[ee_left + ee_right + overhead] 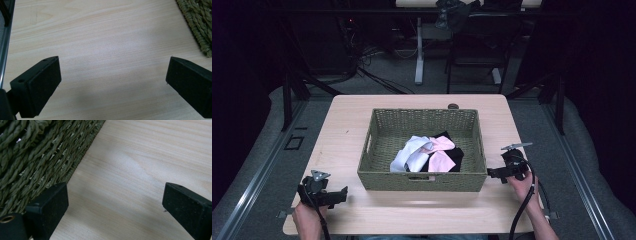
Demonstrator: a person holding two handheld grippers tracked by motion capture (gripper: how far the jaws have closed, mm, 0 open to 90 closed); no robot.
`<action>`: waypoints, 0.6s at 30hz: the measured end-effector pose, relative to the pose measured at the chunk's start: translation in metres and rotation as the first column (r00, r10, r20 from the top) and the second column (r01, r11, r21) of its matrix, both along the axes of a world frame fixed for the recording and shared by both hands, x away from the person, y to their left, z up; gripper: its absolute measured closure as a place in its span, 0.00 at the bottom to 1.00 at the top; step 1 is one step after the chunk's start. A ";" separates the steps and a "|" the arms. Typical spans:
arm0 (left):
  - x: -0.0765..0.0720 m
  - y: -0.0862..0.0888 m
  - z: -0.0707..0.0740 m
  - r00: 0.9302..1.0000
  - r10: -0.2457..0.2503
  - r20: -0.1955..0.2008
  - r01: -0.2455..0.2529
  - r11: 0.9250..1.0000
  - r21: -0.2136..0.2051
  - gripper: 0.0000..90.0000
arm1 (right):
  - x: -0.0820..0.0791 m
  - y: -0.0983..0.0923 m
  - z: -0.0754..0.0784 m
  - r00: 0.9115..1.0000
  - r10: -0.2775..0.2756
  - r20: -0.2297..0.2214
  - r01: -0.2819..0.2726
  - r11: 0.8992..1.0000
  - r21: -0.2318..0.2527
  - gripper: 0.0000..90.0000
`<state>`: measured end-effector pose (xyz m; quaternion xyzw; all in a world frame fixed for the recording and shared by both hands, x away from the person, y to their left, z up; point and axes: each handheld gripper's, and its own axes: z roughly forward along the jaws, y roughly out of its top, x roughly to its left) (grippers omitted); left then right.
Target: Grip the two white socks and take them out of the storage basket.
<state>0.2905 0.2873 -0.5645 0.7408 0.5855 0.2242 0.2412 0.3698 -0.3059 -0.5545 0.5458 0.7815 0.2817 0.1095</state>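
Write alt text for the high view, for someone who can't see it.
A green woven basket holding white, pink and black cloths sits in the middle of a light wooden table. A person holds the open left gripper and right gripper beside its near corners, both empty.

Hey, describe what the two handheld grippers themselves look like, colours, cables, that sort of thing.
Both are black. The left gripper and right gripper each carry a grey three-cornered plate on top and trail a black cable toward the person. Their jaws are blocky, flat-faced black pads with small holes on the upper edge. The forearms are bare, no sleeves showing.
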 end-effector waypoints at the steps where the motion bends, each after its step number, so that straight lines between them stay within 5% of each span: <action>1: 0.000 0.000 0.000 1.000 0.000 0.000 0.000 1.000 0.000 0.00 | 0.000 0.000 0.000 1.000 0.000 0.000 0.000 1.000 0.000 0.07; 18: 0.000 0.002 0.008 1.000 0.014 -0.006 -0.014 1.000 -0.010 0.00 | -0.001 -0.001 0.000 1.000 -0.004 0.000 0.004 1.000 0.006 0.07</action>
